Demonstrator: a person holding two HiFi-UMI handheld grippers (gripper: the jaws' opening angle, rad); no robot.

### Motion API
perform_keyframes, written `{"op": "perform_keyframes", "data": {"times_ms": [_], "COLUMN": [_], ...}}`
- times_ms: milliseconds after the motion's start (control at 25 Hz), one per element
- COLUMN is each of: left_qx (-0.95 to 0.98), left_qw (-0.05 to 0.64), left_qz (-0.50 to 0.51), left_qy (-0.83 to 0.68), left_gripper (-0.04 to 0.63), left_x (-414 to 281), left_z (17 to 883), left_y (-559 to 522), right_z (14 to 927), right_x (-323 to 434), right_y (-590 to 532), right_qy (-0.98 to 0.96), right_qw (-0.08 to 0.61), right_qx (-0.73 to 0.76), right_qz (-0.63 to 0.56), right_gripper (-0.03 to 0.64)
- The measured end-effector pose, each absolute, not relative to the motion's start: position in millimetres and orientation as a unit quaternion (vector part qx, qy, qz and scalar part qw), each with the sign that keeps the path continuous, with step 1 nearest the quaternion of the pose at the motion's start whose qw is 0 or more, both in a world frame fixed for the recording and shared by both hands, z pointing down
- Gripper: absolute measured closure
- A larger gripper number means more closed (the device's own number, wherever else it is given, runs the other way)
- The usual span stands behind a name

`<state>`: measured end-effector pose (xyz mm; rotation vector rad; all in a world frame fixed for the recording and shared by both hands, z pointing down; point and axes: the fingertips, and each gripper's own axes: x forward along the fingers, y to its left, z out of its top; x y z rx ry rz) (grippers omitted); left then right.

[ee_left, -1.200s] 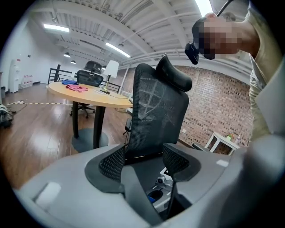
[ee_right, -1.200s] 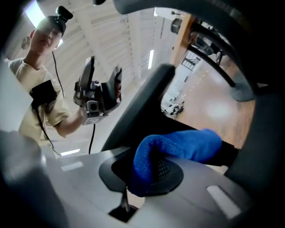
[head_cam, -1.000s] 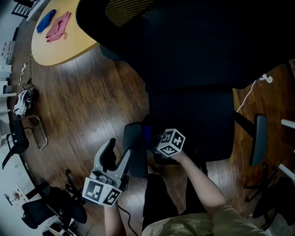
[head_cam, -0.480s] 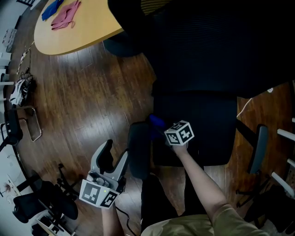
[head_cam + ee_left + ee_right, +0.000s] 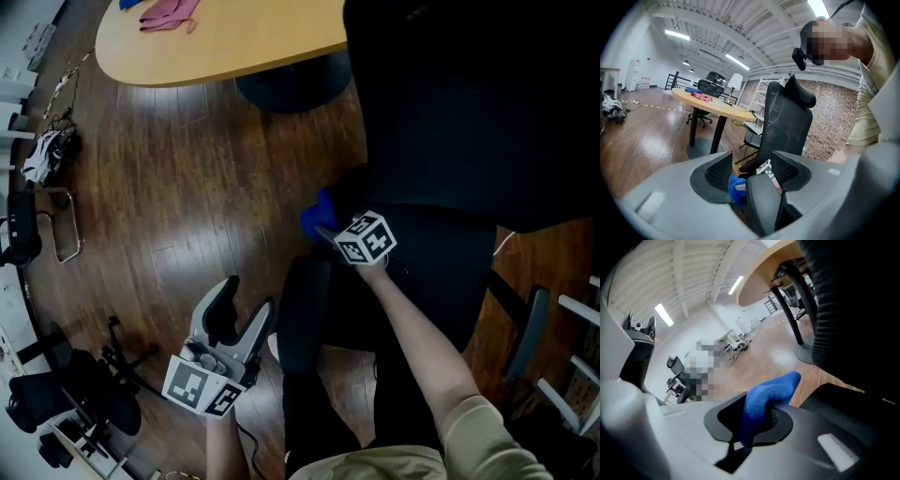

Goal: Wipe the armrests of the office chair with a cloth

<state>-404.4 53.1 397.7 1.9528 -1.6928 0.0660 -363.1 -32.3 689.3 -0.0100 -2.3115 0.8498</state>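
The right gripper (image 5: pixel 325 231) pinched the cloth (image 5: pixel 316 214), seemingly soft and light, at its fold. The left gripper (image 5: pixel 242 321) gaped by the armrest (image 5: pixel 305 314).

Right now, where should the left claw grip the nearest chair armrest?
Probably across the narrow width of the armrest, at its near end, from the left claw side: the pad is long and slim, and the right claw holds the blue cloth beyond its far end.
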Motion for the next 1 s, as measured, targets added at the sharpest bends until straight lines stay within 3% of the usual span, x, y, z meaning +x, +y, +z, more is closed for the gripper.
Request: {"op": "perform_keyframes", "data": {"times_ms": [200,280,560,760,880,1000], "left_qx": [0.727,0.727,0.723,0.719,0.717,0.714], "left_qw": [0.275,0.277,0.276,0.273,0.274,0.270], "left_qz": [0.020,0.019,0.012,0.001,-0.005,-0.008], "left_qy": [-0.629,-0.628,-0.633,-0.639,-0.641,-0.646], "left_gripper": [0.344,0.344,0.344,0.344,0.344,0.344], "left_x": [-415,-418,-428,-428,-425,-424], "left_z": [406,407,403,402,403,407], "left_y": [53,57,72,86,93,99], "right_z": [715,703,632,569,555,564], "right_x": [-369,-371,-365,-346,-341,-333], "right_y": [4,34,42,45,45,37], "right_qy": [-0.829,-0.801,-0.746,-0.716,-0.714,-0.756], "right_qw": [0.445,0.444,0.231,0.093,0.055,0.065], "right_qx": [-0.130,-0.210,-0.221,-0.257,-0.255,-0.223], "right_qz": [0.312,0.342,0.585,0.642,0.650,0.611], "right_gripper": [0.599,0.600,0.603,0.603,0.614,0.606]}}
